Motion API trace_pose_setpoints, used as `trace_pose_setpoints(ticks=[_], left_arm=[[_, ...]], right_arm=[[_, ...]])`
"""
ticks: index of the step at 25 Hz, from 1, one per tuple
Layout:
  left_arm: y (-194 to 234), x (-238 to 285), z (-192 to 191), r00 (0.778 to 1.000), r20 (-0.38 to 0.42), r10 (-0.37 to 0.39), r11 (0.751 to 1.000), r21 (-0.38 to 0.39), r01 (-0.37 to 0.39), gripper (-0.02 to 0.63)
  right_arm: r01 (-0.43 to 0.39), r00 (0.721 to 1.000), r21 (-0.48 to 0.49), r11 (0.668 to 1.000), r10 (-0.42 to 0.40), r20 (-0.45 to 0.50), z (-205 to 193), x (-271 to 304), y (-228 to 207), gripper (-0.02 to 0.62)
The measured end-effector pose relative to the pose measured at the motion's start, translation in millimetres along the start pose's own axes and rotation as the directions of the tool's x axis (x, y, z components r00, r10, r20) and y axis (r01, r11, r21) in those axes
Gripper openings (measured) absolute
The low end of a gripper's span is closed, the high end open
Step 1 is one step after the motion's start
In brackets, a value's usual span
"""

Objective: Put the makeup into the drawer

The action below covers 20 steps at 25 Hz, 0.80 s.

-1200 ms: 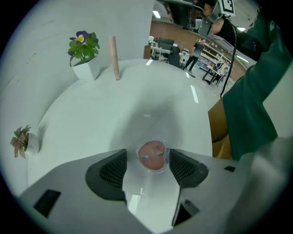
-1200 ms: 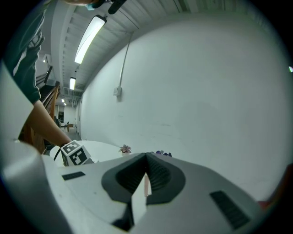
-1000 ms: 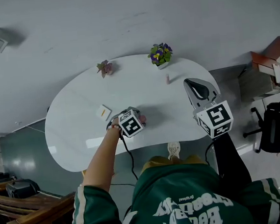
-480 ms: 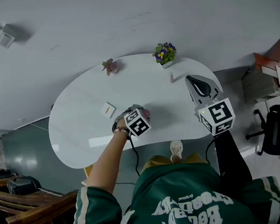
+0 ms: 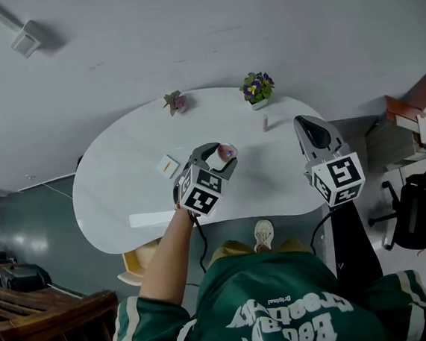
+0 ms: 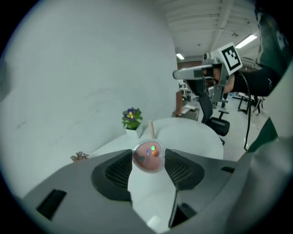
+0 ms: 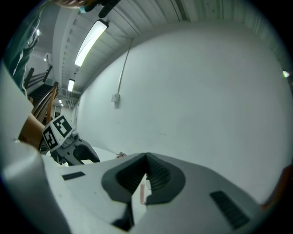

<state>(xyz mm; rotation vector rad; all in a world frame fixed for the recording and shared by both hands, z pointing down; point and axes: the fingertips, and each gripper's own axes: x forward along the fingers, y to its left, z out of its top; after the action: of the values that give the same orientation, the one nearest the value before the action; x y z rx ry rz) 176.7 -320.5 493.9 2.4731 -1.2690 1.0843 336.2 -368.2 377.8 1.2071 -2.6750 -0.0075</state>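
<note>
A round clear compact with pink makeup (image 5: 227, 152) is up off the white oval table (image 5: 125, 189), pinched between the pads of my left gripper (image 5: 223, 156). In the left gripper view the compact (image 6: 148, 156) sits between the two dark pads of that gripper (image 6: 148, 159), which presses on both its sides. My right gripper (image 5: 307, 124) hovers over the table's right end with its tips together and nothing in them; in its own view that gripper (image 7: 146, 158) is a closed V. A thin pink tube (image 5: 265, 124) stands on the table beyond it. No drawer shows.
A potted purple and yellow flower (image 5: 257, 89) and a small pink plant (image 5: 176, 101) stand at the table's far edge. A small white and orange box (image 5: 167, 164) lies left of my left gripper. A black office chair (image 5: 416, 214) and a cardboard box (image 5: 410, 113) are at the right.
My left gripper has risen from the tabletop with the compact in its jaws and tipped upward. The right gripper has lifted slightly.
</note>
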Motion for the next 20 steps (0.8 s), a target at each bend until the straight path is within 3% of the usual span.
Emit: trace_pose_setpoints(ticks=[3,7,14,18,20], left_arm=[[11.9,-25.9,23.5,0.991,0.113,0.068,0.995,-0.080,-0.059,0.225],[22.7,-61.2,51.0,0.958,0.237,0.159,0.980,-0.155,-0.125,0.225],[35.3,-112.0,87.0,0.876,0.389,0.285,0.950,-0.234,-0.205,0.225],[50.9,-135.6,94.2,0.800,0.449,0.398,0.909,-0.311,-0.278,0.225],[53.7,-139.7,88.3,0.785,0.447,0.428,0.894,-0.338,-0.294,0.225]], right_arm=[[0.018,1.000,-0.007,1.000,-0.017,0.022,12.4,-5.0,-2.0,0.003],[0.021,0.999,-0.022,1.000,-0.020,0.039,24.0,-9.8,2.2,0.003],[0.008,0.998,-0.034,0.999,-0.006,0.056,34.5,-7.8,18.4,0.003],[-0.004,0.997,-0.040,0.999,0.006,0.073,41.7,-1.5,25.8,0.003],[-0.011,0.998,-0.035,0.999,0.013,0.066,39.2,1.5,29.5,0.003]])
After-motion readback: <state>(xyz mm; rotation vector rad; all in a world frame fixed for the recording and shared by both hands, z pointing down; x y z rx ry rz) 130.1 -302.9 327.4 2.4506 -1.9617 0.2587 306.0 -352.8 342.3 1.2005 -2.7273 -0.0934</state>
